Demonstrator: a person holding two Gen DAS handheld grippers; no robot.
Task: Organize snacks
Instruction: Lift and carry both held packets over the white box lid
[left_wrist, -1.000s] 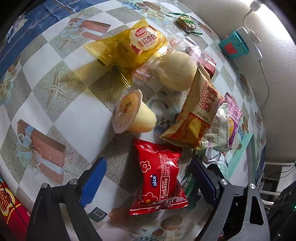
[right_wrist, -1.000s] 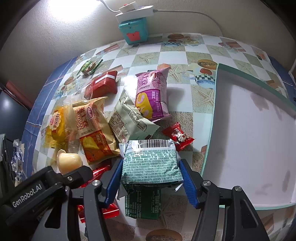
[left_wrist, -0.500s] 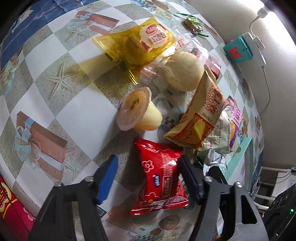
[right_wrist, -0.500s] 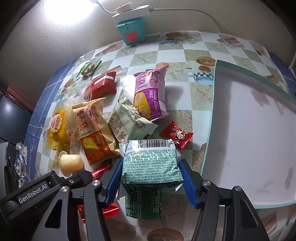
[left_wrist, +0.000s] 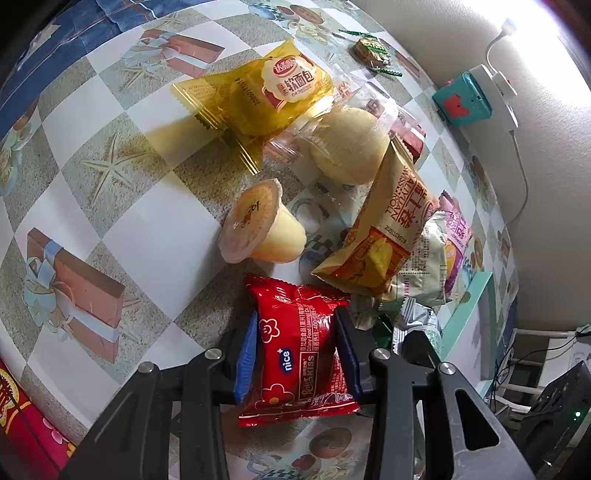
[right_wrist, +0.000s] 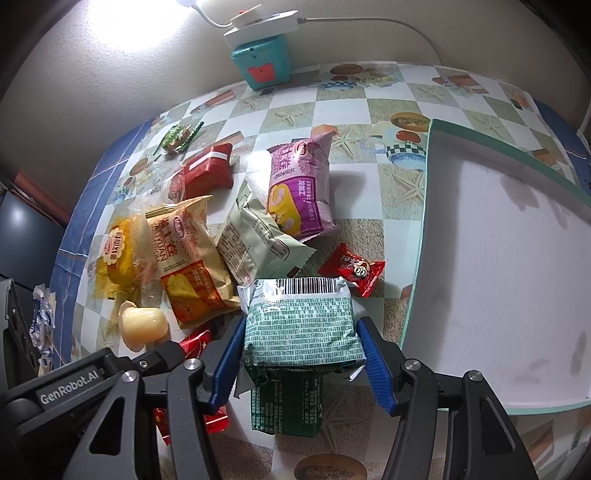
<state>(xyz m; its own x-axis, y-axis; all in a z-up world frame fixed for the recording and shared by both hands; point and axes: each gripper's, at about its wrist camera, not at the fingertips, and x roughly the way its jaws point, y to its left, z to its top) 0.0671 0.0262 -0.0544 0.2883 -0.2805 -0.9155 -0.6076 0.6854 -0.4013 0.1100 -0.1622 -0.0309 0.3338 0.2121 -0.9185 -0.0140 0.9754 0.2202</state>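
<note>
From the left wrist, the left gripper pinches a red snack packet lying on the checked tablecloth, just below a jelly cup; from the right wrist, the right gripper clamps a green snack packet beside the white tray.

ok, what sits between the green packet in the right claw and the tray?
Nothing: right wrist view shows only bare tablecloth between the green packet and the tray. The small red candy lies farther back.
</note>
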